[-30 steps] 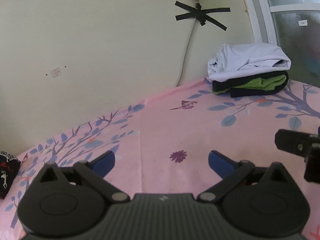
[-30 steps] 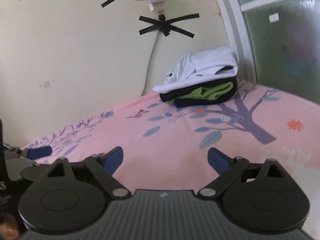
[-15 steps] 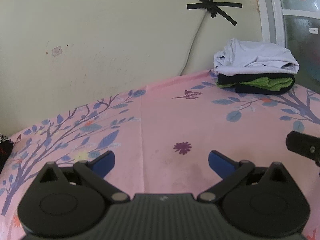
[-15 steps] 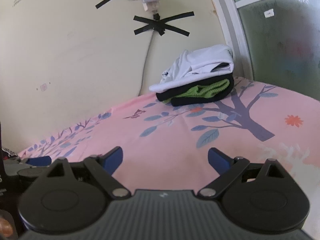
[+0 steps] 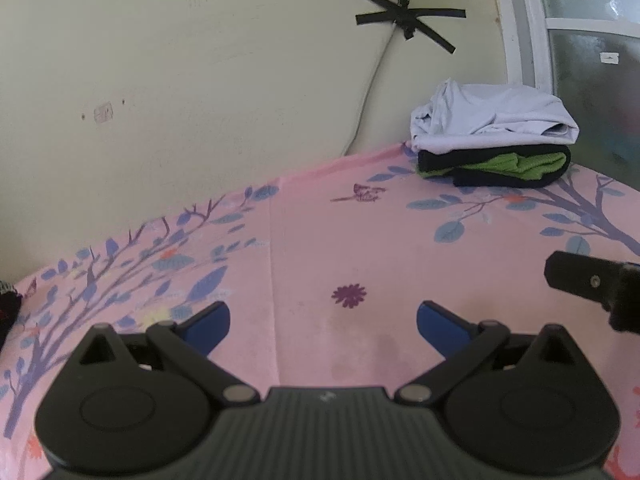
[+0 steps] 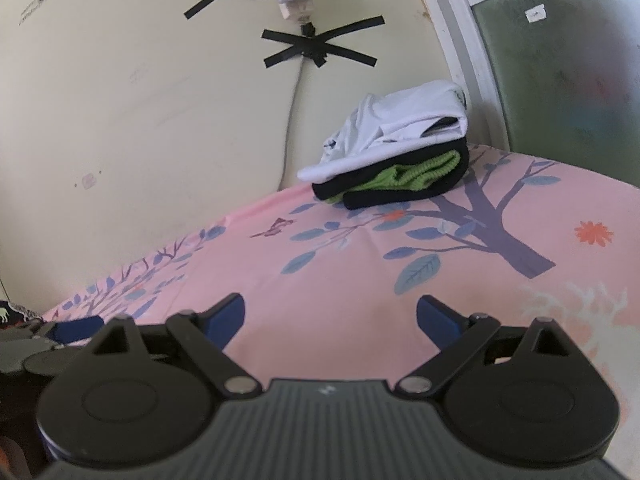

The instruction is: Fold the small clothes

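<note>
My left gripper (image 5: 323, 322) spread wide, nothing between blue pads, hovering over pink printed bedsheet (image 5: 320, 240). My right gripper (image 6: 330, 316) likewise spread, empty, above same sheet. Folded clothes stack (image 5: 494, 140) sits at far edge against wall (image 5: 200, 80), beside window frame (image 5: 516, 20): white garment (image 6: 396, 136) on top, black-and-green garment (image 6: 400, 184) beneath. Stack well apart from both grippers. Dark patterned cloth (image 5: 8, 308) at left edge, barely visible.

Both wrist views low over the pink bedsheet (image 5: 320, 240), facing the cream wall (image 5: 200, 80), sharing the folded clothes stack (image 5: 494, 136) (image 6: 396, 160) and black tape cross (image 6: 318, 46), right view nearer the stack
</note>
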Tool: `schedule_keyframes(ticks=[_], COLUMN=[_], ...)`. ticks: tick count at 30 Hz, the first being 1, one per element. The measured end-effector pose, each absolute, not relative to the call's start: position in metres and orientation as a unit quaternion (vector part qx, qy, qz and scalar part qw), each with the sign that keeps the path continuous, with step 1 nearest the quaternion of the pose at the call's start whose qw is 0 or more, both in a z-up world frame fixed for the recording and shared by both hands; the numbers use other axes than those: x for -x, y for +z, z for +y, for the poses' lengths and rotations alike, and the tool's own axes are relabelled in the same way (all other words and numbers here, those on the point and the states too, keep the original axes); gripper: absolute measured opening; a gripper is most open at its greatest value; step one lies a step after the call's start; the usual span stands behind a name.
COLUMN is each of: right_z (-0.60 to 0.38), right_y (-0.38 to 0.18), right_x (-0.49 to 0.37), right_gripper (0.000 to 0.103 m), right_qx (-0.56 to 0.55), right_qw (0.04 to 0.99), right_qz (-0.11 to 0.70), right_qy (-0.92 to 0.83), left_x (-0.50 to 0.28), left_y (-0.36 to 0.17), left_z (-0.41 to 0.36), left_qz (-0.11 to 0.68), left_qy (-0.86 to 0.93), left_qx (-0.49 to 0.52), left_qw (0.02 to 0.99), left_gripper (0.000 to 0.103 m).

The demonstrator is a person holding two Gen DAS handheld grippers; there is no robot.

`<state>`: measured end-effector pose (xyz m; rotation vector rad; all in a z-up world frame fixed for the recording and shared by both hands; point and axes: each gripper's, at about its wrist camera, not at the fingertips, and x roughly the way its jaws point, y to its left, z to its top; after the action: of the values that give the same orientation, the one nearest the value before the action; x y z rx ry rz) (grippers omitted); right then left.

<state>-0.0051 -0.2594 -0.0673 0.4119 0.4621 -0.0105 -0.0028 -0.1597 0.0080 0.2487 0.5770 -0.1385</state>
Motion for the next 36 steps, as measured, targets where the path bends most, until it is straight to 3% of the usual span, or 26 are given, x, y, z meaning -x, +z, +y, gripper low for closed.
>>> schedule_keyframes(ticks=[36], right_z=[-0.2593], right_y=[-0.0679], right_x=[0.0069], right_gripper=[0.092], right_qx=[-0.205], right_qw=[0.953], right_qz=[0.224], right_qy=[-0.004], left_x=[-0.0056], left_y=[0.0042], left_z=[-0.1524], left_qz=[0.321], left_qy=[-0.043], left_qx=[-0.109], left_qw=[0.940], left_gripper=[0.103])
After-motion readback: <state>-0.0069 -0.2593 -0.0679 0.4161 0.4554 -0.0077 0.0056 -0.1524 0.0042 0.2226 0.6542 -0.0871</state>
